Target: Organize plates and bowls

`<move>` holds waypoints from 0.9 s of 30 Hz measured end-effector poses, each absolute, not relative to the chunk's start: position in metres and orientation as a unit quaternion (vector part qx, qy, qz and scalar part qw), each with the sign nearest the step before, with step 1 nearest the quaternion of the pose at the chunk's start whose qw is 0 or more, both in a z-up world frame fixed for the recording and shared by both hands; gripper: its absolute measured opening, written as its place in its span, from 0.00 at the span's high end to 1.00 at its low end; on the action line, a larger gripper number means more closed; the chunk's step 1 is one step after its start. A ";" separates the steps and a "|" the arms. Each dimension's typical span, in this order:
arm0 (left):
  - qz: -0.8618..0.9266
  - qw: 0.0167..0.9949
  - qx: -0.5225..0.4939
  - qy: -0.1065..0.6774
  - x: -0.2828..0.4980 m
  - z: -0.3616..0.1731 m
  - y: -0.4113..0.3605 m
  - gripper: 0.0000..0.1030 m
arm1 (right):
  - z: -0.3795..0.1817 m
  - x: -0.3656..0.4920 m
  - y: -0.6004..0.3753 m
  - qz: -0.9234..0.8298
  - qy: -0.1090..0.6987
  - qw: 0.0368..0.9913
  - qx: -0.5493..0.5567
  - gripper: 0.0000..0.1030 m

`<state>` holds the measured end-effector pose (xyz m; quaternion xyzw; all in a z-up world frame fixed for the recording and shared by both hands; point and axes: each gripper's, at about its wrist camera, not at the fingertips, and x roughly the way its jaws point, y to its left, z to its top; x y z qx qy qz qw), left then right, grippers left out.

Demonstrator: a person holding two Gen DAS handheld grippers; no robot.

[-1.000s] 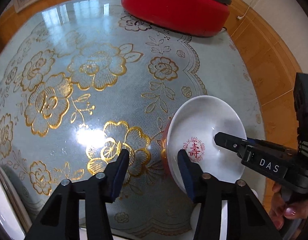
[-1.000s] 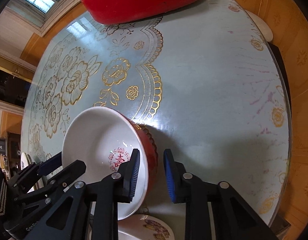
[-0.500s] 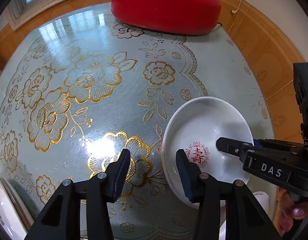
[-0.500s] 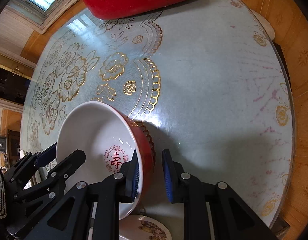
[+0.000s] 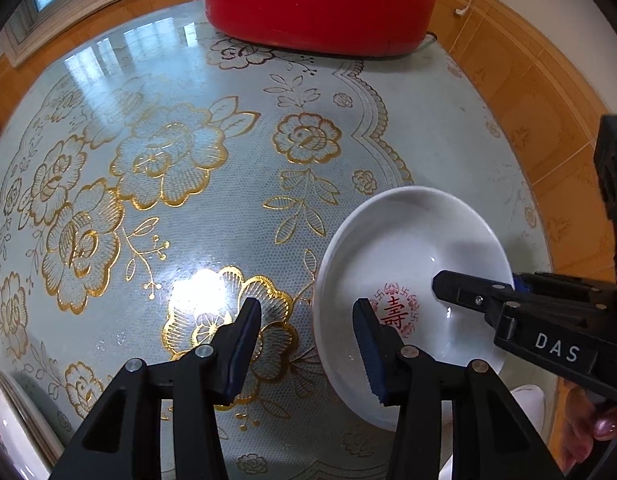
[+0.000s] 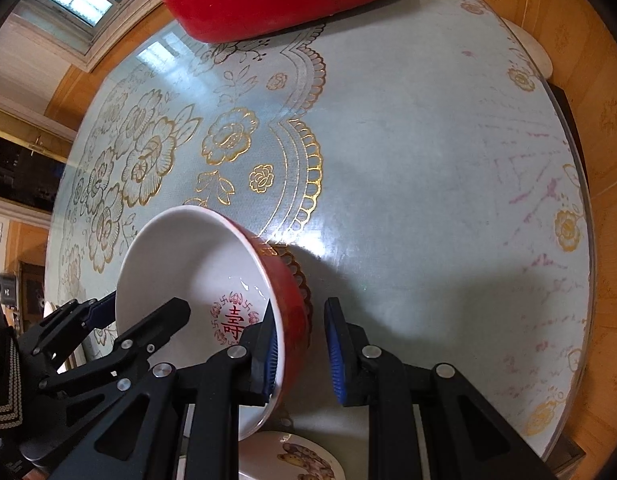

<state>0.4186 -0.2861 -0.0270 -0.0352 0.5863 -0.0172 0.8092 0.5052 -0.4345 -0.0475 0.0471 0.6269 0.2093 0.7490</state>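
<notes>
A round table under a pale cloth with gold flowers fills both views; a red appliance sits at its far edge, well beyond the fingers. The bowl, red outside, white inside with a red character at its bottom, hangs tilted. The right gripper is nearly closed, one finger inside the wall, one outside, though the outer pad shows a slight gap. The left gripper stands half open, its right finger just over the bowl's near edge, gripping nothing.
</notes>
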 end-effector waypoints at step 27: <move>-0.042 0.820 -0.020 0.571 0.413 -0.026 -0.295 0.87 | -0.041 0.484 -0.415 0.240 0.587 0.773 -0.012 0.84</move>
